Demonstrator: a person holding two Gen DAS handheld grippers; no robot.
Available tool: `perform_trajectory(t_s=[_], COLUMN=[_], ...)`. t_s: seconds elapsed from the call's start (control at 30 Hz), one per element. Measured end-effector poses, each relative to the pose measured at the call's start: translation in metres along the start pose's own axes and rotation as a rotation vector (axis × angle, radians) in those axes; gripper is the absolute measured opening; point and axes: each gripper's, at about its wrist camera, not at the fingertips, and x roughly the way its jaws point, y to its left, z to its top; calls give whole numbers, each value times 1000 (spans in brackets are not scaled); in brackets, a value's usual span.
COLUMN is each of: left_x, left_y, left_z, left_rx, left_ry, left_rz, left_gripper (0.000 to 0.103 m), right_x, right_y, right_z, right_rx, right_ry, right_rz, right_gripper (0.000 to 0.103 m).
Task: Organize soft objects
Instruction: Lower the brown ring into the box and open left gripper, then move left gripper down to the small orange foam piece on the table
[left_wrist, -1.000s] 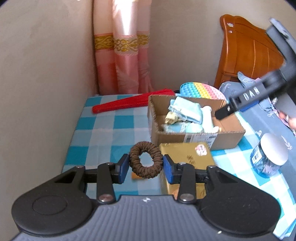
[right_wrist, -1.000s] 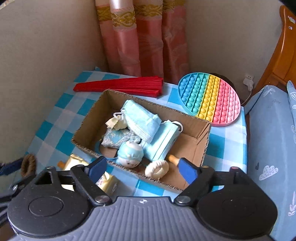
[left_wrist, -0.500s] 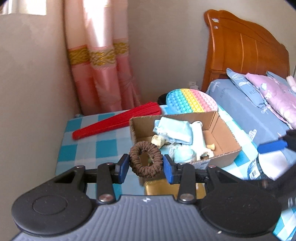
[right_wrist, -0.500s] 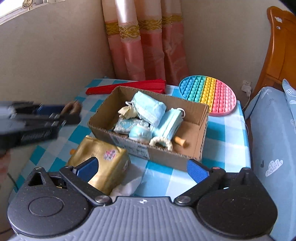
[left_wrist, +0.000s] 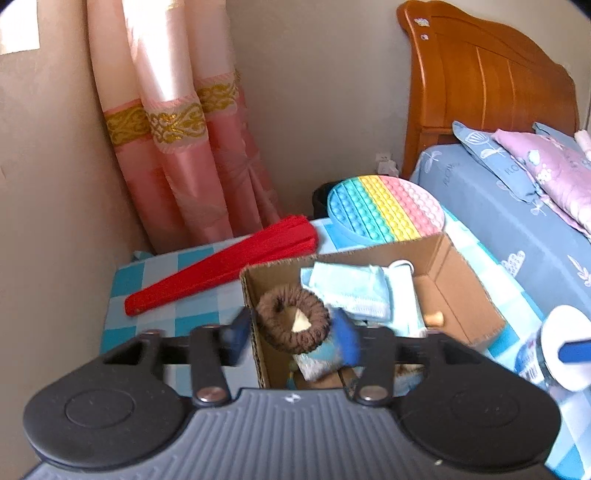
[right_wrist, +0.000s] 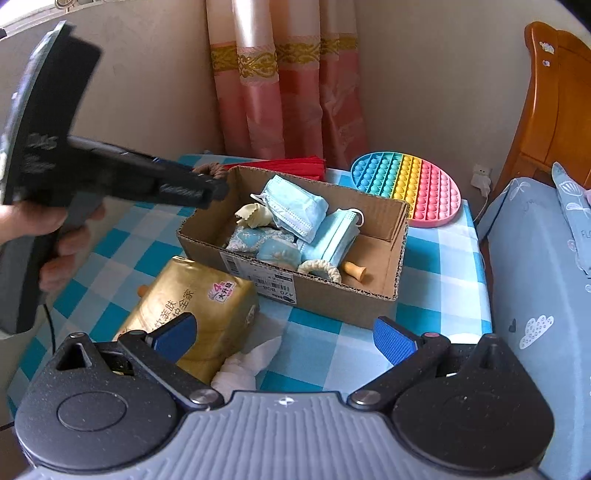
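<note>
A brown hair scrunchie (left_wrist: 291, 319) hangs between the jaws of my left gripper (left_wrist: 291, 336), over the left end of the cardboard box (left_wrist: 469, 306). The jaws are opening, and the blue pads (left_wrist: 345, 339) stand just off the scrunchie's sides. The box holds light blue face masks (left_wrist: 351, 291), a small blue plush, a cream ring and a wooden peg. In the right wrist view the left gripper (right_wrist: 207, 192) reaches over the box (right_wrist: 332, 295) with the scrunchie (right_wrist: 212, 170) at its tip. My right gripper (right_wrist: 284, 338) is wide open with nothing in it, in front of the box.
A gold tissue pack (right_wrist: 192, 310) and white tissue (right_wrist: 243, 365) lie under the right gripper. A red folded fan (left_wrist: 221, 269) and rainbow pop mat (left_wrist: 384, 210) lie behind the box. A white-lidded jar (left_wrist: 554, 354) stands right. Bed, headboard, curtain and wall close in.
My left gripper carried the scrunchie from the checked cloth to over the box, and its jaws spread apart. My right gripper drew back from the box and opened wider.
</note>
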Motion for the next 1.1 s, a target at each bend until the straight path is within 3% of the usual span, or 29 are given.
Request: perform_trajectory(t_s=[0.03,0.07,0.4,0.67,0.87,1.1], left_x=[1,-1,-42,-82,-91,-85], left_y=[0,1,1,8,17,29], left_z=[0,-1,-13,-45,-81,-117], left_rx=[-8,-17,-38,-107,-177,-223], left_ry=[-5,-22,-66,-112,-92,-15], left_rz=[11,25,14,66,113,181], left_gripper=[88,89,90,94,94,94], right_x=[-1,-2,-17,-14,5,31], right_y=[0,0,1,6,7,4], right_z=[0,-1,-17,-54,-86,-108], right_rx=[1,2,-15,-55,-69,-59], right_ry=[-3,-6,-45,-16,8,-3], right_rz=[1,1,18,60,44,25], right_gripper=[103,103,103,103,103,103])
